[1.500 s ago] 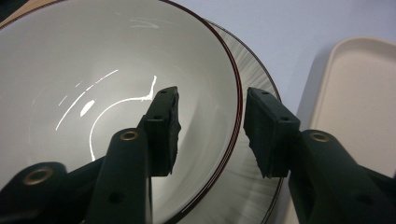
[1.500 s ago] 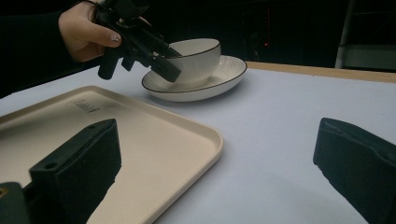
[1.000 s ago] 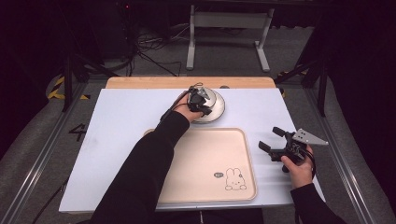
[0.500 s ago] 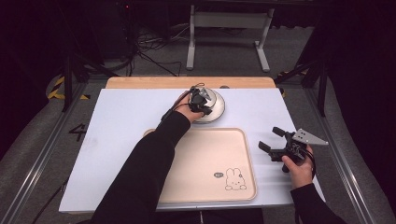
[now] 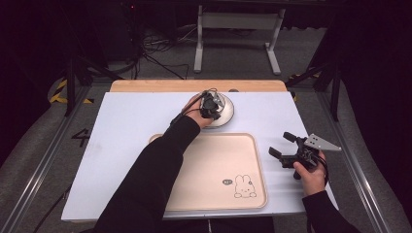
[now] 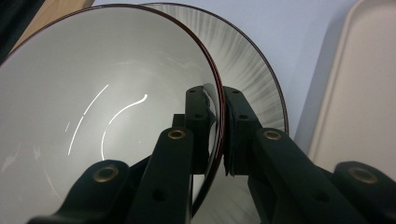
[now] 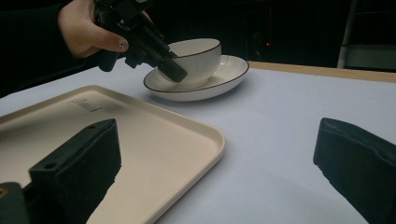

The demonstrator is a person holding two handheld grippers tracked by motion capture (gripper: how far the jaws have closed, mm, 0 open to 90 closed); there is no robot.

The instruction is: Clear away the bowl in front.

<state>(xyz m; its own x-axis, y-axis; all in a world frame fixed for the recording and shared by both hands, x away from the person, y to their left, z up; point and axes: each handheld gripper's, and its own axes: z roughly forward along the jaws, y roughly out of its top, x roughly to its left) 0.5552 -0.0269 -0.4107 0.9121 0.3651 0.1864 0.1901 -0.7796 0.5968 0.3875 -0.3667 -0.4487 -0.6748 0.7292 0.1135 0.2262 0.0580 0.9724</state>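
Left gripper (image 6: pixel 215 135) jaws have just finished clamping the bowl (image 6: pixel 107 102) rim, bowl sitting on the saucer (image 5: pixel 227 116) behind the tray (image 5: pixel 218 170), so lift looks ready; right gripper (image 5: pixel 284 145) jaws wide, idle on bench.

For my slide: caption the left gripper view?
Left hand-held gripper clamps the bowl rim above its plate.

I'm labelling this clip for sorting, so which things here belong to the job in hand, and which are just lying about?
In the job:
- bowl, its rim clamped by the left gripper
- plate under the bowl
- tray, beside the plate, perhaps the destination

Lying about:
- right gripper, open, idle over the table right of the tray
- cables on the floor
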